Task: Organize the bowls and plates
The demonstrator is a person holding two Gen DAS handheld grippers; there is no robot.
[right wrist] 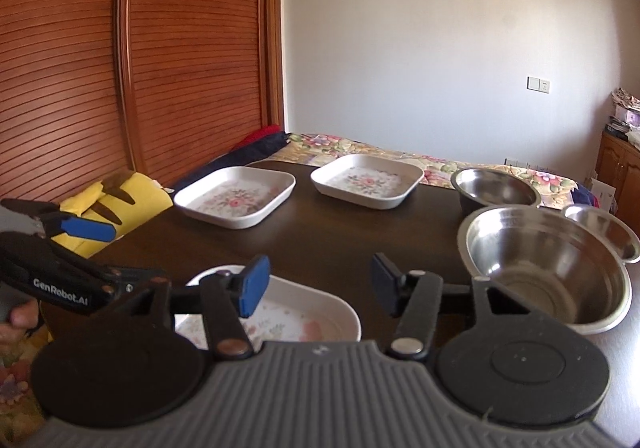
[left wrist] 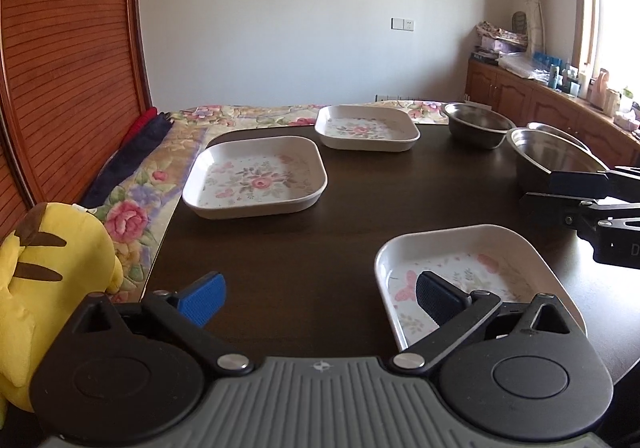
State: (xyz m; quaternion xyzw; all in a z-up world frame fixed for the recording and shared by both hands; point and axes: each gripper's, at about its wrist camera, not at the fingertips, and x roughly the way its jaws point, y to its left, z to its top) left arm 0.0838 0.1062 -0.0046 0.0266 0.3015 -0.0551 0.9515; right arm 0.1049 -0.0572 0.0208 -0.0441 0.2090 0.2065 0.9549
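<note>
Three white square plates with flower prints lie on the dark table (left wrist: 320, 232): a near plate (left wrist: 492, 264) (right wrist: 308, 318), a middle-left plate (left wrist: 256, 176) (right wrist: 236, 200) and a far plate (left wrist: 366, 126) (right wrist: 368, 180). Three steel bowls stand at the right: a large one (left wrist: 556, 160) (right wrist: 548, 264), one further back (left wrist: 478, 124) (right wrist: 496, 188) and one partly hidden behind (right wrist: 604, 228). My left gripper (left wrist: 320, 298) (right wrist: 80, 248) is open, one finger over the near plate's left part. My right gripper (right wrist: 320, 288) (left wrist: 560, 192) is open and holds nothing, between the near plate and the large bowl.
A yellow plush toy (left wrist: 52, 268) (right wrist: 120, 196) sits at the table's left edge. A bed with a floral cover (left wrist: 160, 168) runs behind and left of the table, along a wooden wardrobe (right wrist: 160, 48). Wooden cabinets (left wrist: 520, 96) with clutter line the right wall.
</note>
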